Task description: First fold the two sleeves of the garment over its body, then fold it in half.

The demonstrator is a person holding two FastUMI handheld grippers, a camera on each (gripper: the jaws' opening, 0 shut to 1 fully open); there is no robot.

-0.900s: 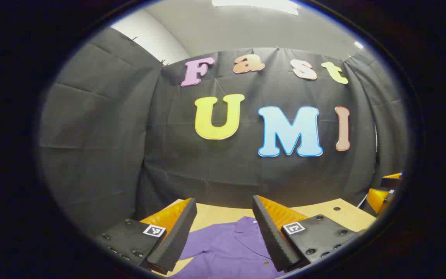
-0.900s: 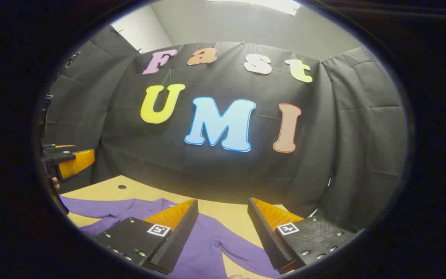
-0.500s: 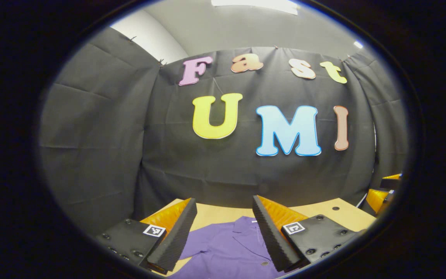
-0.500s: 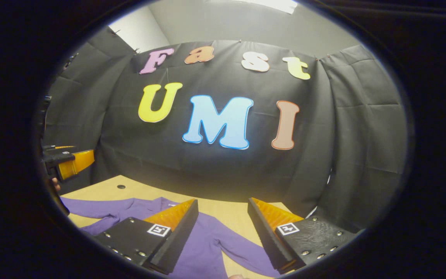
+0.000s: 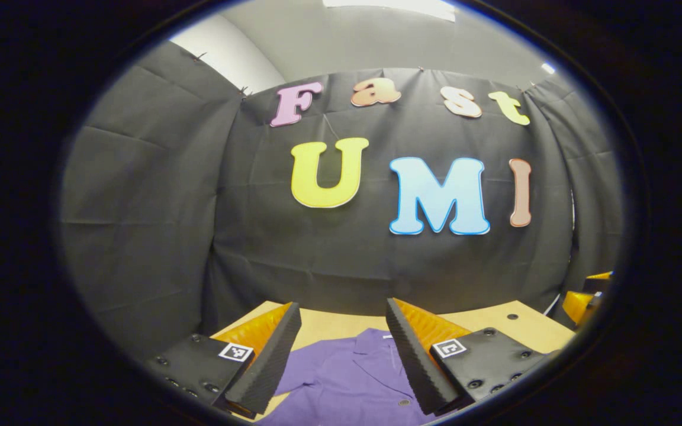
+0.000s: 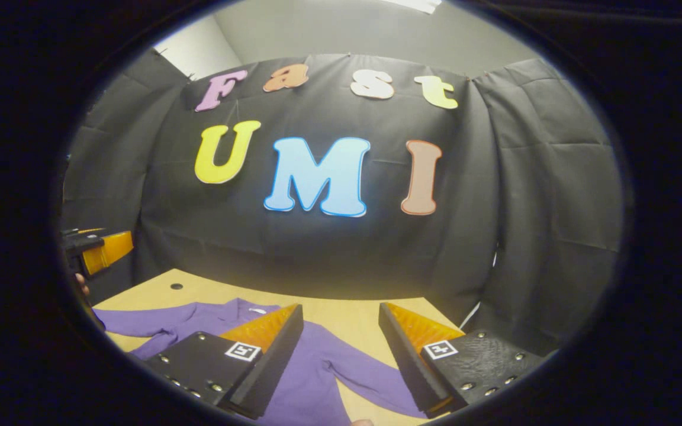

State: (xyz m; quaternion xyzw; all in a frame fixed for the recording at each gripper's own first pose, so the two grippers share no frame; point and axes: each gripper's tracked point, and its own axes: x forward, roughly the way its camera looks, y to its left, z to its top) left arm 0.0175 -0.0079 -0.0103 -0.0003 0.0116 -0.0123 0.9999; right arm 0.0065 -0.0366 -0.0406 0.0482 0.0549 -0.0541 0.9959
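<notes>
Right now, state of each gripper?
Left gripper: open, holding nothing, above the shirt.
Right gripper: open, holding nothing, above the shirt's sleeve.

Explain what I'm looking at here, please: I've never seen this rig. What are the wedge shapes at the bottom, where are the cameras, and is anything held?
There is no robot arm: a person holds a two-finger gripper in each hand, and a fisheye camera rides on each one, looking forward along its fingers. The wedges at the bottom are those fingers. The left gripper view shows the left gripper; the right gripper view shows the right gripper. Both are open and hold nothing. Below them a purple shirt lies on a wooden table, its sleeves spread out to the sides, not yet folded. In the right gripper view, the left gripper also appears at the left edge.
</notes>
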